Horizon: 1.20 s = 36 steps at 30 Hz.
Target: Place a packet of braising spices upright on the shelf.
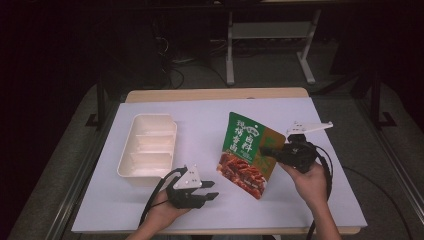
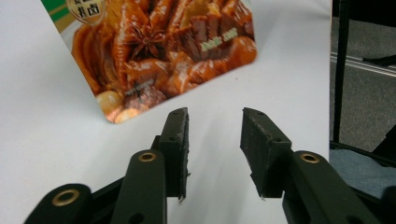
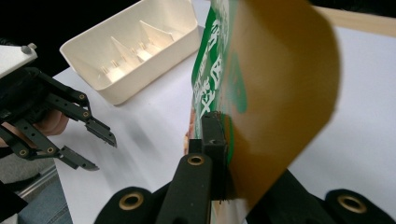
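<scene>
Right gripper (image 1: pixel 266 150) at about 4 o'clock on the table had its 2 jaws closed on the side edge of a green and brown seasoning pouch (image 1: pixel 246 153), which stood tilted near the middle of the white table cover (image 1: pixel 310 200) with its lower corner down toward 6 o'clock. From the right gripper view the pouch (image 3: pixel 275 88) curved over the jaws, its plain brown back facing the camera and the green printed face turned away to the left. Left gripper (image 1: pixel 212 189), held by the person's left hand (image 1: pixel 162 210) near 7 o'clock, sat low over the cover with its jaws parted and nothing between them; in the left gripper view the gap (image 2: pixel 215 135) pointed at the pouch's bottom corner (image 2: pixel 140 70), which lay just beyond the fingertips without touching them. At roughly 9 o'clock a cream divided tray (image 1: pixel 127 162) rested on the cover, well apart from the pouch, its compartments bare
</scene>
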### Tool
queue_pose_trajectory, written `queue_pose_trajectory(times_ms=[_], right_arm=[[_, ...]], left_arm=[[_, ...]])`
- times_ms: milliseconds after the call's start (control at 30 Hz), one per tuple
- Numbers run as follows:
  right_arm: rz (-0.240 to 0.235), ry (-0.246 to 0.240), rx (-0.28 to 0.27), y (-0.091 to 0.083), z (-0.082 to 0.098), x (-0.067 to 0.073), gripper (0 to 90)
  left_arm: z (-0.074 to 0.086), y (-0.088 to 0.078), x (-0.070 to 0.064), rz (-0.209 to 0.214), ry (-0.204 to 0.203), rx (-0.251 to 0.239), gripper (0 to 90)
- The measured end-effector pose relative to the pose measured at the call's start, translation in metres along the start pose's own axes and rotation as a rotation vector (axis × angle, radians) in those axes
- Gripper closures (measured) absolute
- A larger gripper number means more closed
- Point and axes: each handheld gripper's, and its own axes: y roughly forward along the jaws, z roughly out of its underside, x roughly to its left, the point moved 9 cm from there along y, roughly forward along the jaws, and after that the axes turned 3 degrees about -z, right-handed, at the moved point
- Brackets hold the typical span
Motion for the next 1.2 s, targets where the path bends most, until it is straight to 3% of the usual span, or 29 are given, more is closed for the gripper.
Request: queue_pose_trajectory(times_ms=[100, 433, 533, 867, 1200], right_arm=[[-0.003, -0.027, 0.000, 0.002, -0.006, 0.006, 89.7], [-0.013, -0.075, 0.009, 0.007, -0.019, 0.019, 89.8], [-0.015, -0.077, 0.009, 0.008, -0.022, 0.021, 89.8], [-0.026, -0.098, 0.013, 0.013, -0.032, 0.029, 89.7], [-0.063, -0.133, 0.007, 0.022, -0.049, 0.047, 89.8]], left_arm=[[0.003, -0.005, -0.003, 0.003, -0.012, -0.015, 59.3], [0.014, -0.018, -0.009, -0.003, 0.004, -0.042, 54.9], [0.016, -0.020, -0.012, 0.002, -0.010, -0.053, 53.8], [0.022, -0.029, -0.018, 0.006, 0.006, -0.061, 51.2], [0.029, -0.032, -0.022, 0.016, 0.004, -0.073, 48.4]])
